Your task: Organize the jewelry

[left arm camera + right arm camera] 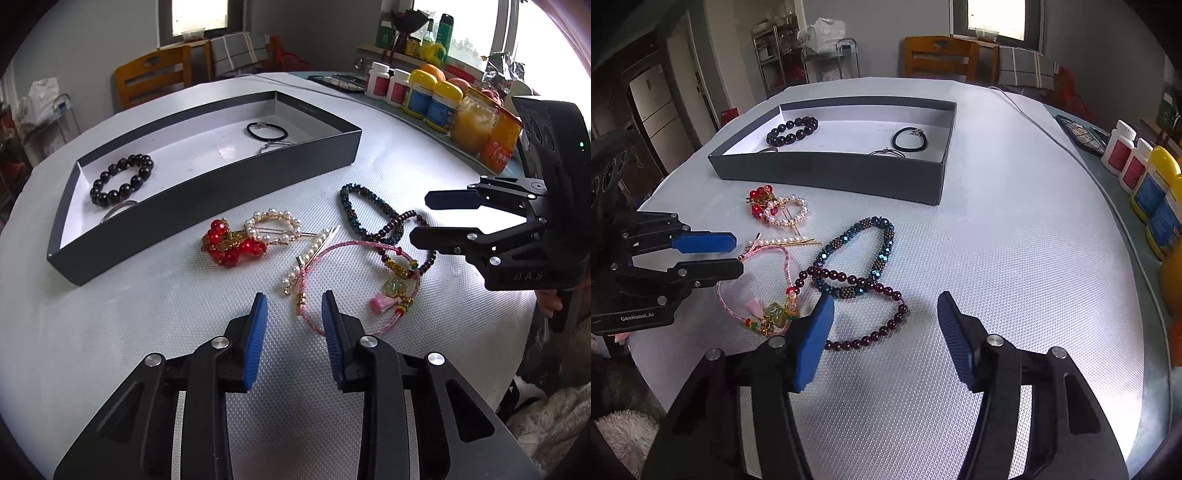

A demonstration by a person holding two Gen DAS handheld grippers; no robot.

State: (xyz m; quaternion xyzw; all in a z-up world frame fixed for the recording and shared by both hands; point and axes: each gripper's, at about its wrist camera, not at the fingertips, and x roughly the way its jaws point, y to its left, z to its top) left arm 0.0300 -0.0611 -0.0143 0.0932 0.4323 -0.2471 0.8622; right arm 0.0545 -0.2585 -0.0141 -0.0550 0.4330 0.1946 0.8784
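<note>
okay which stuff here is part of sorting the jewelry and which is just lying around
Job: grey tray, black bead bracelet, hair tie, blue beaded bracelet, pink cord bracelet, pearl clips.
Lying about: pill bottles, chair, cable.

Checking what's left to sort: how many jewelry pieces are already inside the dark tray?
4. A black bead bracelet at the tray's left end, a silver ring beside it, a black hair tie toward the right end, and silver hoops just in front. The near wall may hide more.
</note>
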